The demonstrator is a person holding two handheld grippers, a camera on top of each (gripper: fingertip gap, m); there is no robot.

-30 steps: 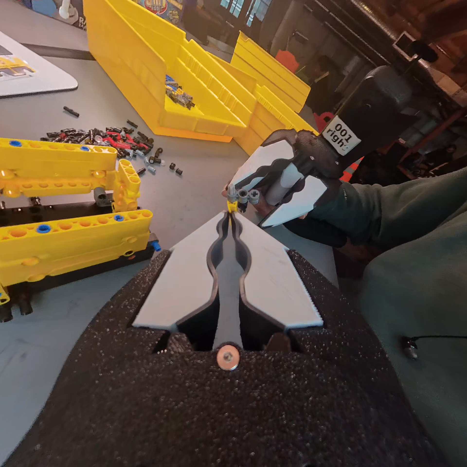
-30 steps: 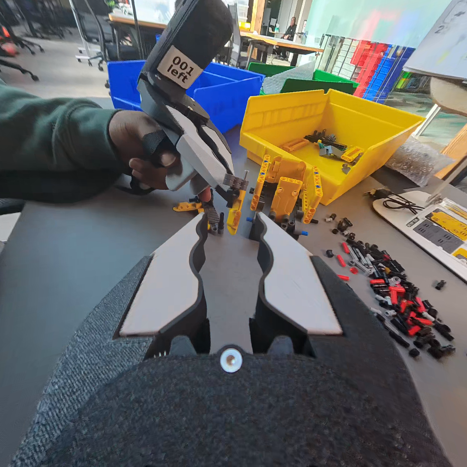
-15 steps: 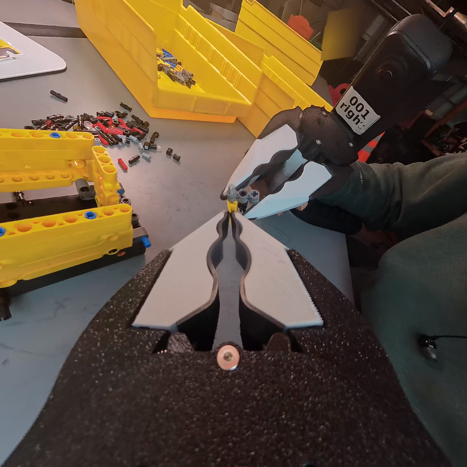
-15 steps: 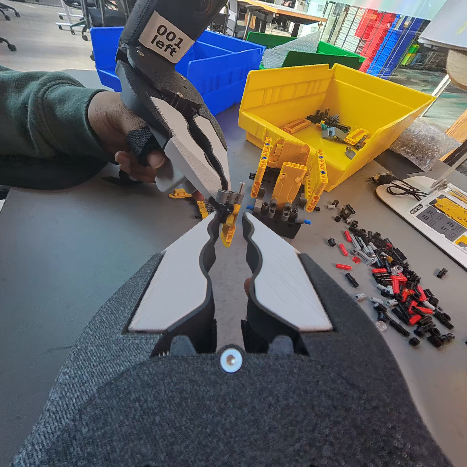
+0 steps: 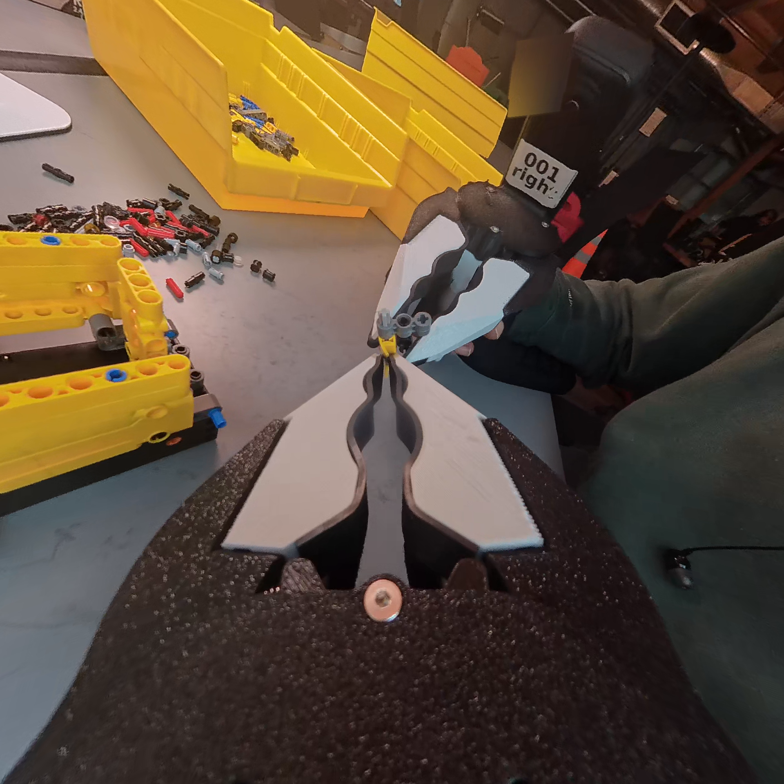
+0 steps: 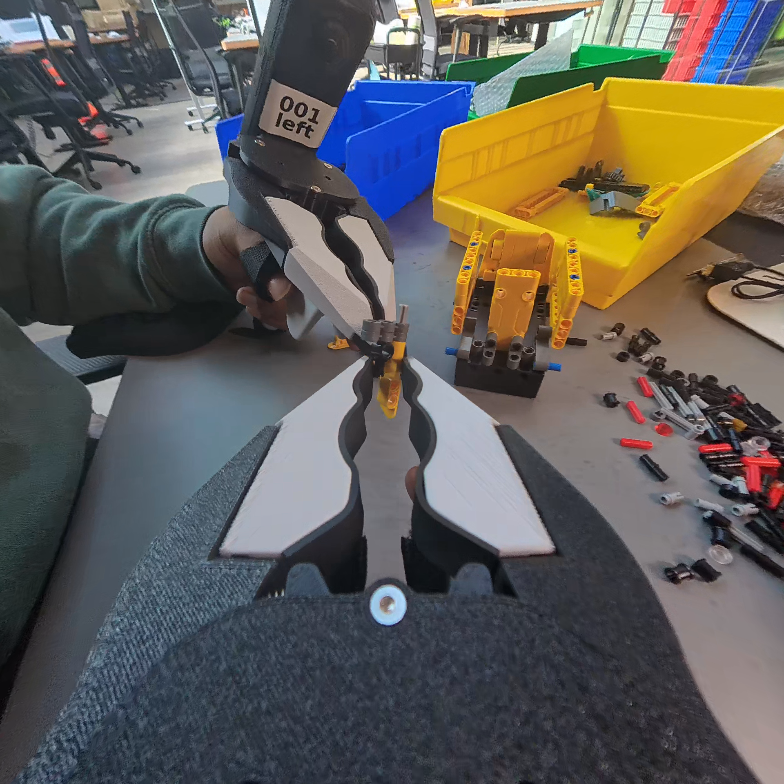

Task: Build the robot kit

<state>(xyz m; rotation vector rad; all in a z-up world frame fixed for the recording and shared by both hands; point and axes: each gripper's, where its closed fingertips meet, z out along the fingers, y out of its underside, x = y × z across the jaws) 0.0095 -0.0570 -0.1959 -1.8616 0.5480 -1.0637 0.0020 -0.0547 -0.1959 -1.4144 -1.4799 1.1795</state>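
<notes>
A small assembly, a yellow beam [image 6: 391, 384] topped by grey connectors [image 5: 404, 324] and black pins, hangs above the grey table between both grippers. My left gripper [image 5: 385, 360] is shut on the yellow beam's thin edge; in the right wrist view it [image 6: 373, 335] comes down from the upper left onto the assembly's top. My right gripper [image 6: 388, 362] is closed around the yellow beam from below; in the left wrist view it [image 5: 407, 339] meets the grey connectors from the right. Sleeved hands hold both grippers.
A large yellow and black brick model [image 5: 85, 382] stands on the table, also in the right wrist view [image 6: 515, 305]. A pile of loose black, red and grey pins [image 6: 721, 432] lies beside it. Yellow bins [image 6: 615, 169], a blue bin [image 6: 394, 127], a small yellow piece [image 6: 337, 343]. My two grippers' fingertips are within a few centimetres of each other.
My right gripper's fingers have narrowed from wide open onto the yellow beam. The two grippers have come together around the assembly, which the left gripper kept holding.
</notes>
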